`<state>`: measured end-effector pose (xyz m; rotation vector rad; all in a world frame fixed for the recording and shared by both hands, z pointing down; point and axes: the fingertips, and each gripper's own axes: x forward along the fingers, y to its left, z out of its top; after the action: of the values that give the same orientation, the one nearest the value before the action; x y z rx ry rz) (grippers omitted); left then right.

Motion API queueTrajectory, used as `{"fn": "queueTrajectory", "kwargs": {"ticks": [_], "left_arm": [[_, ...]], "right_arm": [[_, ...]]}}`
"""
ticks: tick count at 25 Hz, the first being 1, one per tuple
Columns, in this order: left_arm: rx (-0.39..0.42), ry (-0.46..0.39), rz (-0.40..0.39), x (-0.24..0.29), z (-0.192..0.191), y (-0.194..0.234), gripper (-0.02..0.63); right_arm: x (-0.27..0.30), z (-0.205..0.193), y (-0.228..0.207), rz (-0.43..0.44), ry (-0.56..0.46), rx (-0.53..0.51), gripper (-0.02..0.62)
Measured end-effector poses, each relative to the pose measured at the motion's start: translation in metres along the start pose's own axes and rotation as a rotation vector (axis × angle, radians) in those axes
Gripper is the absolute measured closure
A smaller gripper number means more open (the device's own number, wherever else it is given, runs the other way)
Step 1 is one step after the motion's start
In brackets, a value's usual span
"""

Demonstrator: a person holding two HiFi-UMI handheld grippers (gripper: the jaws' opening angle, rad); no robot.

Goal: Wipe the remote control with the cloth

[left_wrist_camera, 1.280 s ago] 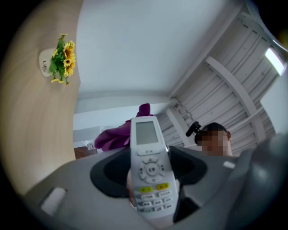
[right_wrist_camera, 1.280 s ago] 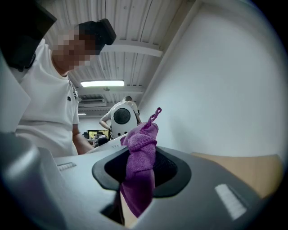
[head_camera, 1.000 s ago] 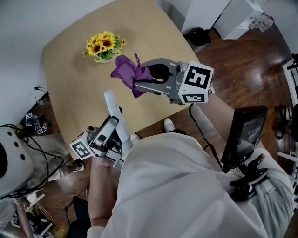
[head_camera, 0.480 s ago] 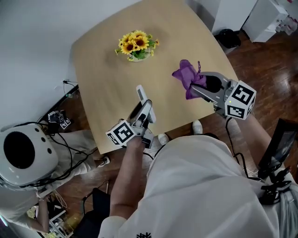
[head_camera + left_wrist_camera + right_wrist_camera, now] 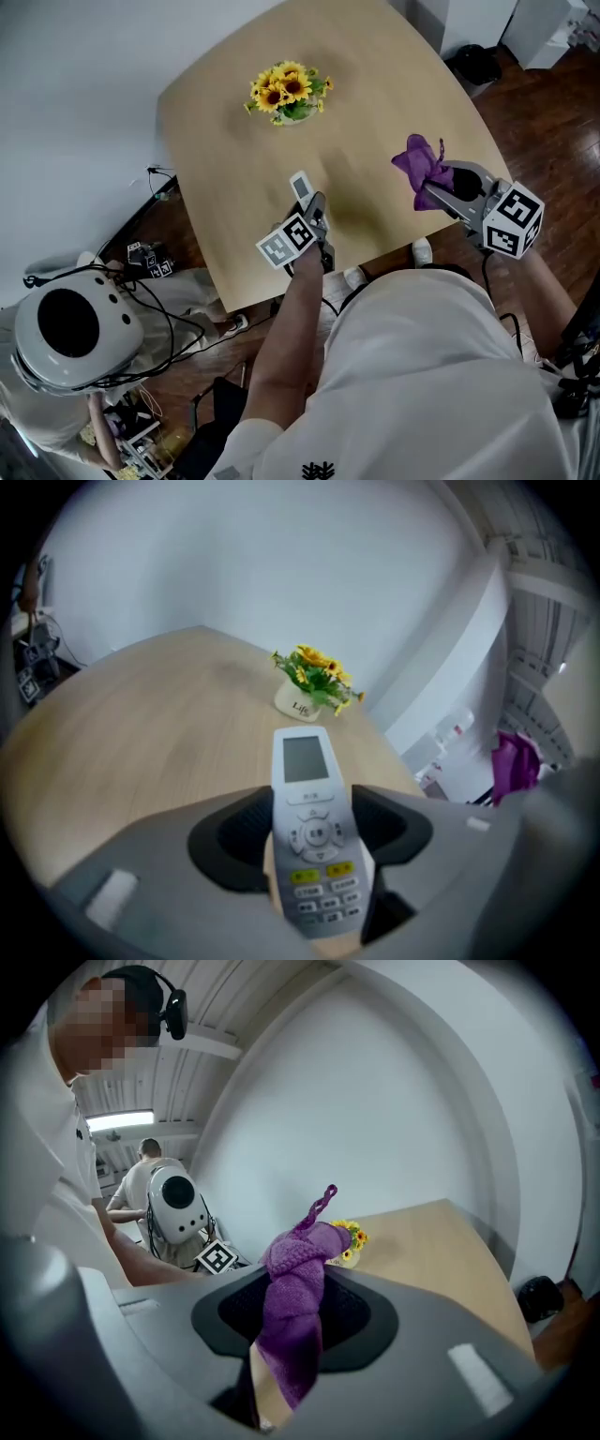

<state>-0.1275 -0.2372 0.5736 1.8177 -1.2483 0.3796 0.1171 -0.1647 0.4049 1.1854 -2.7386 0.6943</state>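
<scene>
The left gripper [image 5: 313,208] is closed on the remote control [image 5: 314,841]: both jaws press its long sides at the button half, and the screen end projects forward beyond them. The remote is white, face up, with a grey display, a ring of arrow keys and two yellow keys. It is held at the table's [image 5: 375,66] near edge, about midway along it, with its screen end pointing toward the sunflower pot [image 5: 288,91]. Whether the remote touches the tabletop cannot be determined. The right gripper [image 5: 433,192] is clamped on the purple cloth [image 5: 298,1288]. The knitted fabric is bunched between the jaws, a thick fold rises above them, a thin loop stands up at the top and a tail hangs below. This cloth is held over the table's near right corner, well apart from the remote. The two grippers are separated along the near edge, with bare tabletop between them. The table is light wood with rounded corners. The sunflower pot, a small white vessel of yellow blooms, stands on the far part of the table, nearer the left corner, apart from both grippers. Each gripper carries a marker cube, the left cube [image 5: 287,242] just off the near edge and the right cube [image 5: 513,220] beyond the right corner. A white domed device [image 5: 70,328] with a dark round window and trailing cables stands on the dark wood floor [image 5: 544,103] to the left of the table.
</scene>
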Motion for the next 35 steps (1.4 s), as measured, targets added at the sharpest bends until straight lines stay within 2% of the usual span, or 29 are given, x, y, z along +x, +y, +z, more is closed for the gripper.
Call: {"fn": "queueTrajectory", "kwargs": {"ticks": [5,14,26,35], "left_arm": [[0.066,0.043,0.127,0.024,-0.008,0.014,0.321],[0.101,0.119,0.258,0.049,-0.025,0.031,0.321],[0.118,0.196,0.33,0.058,-0.051,0.049,0.318],[0.149,0.212,0.333,0.056,-0.053,0.044,0.299]], "right_arm": [[-0.012,-0.007,-0.017,-0.036,0.025,0.016,0.469],[-0.015,-0.018,-0.031,-0.044,0.049,0.04,0.469],[-0.015,-0.025,-0.033,-0.041,0.078,0.035,0.469],[-0.014,-0.028,-0.036,-0.026,0.087,0.039,0.469]]}}
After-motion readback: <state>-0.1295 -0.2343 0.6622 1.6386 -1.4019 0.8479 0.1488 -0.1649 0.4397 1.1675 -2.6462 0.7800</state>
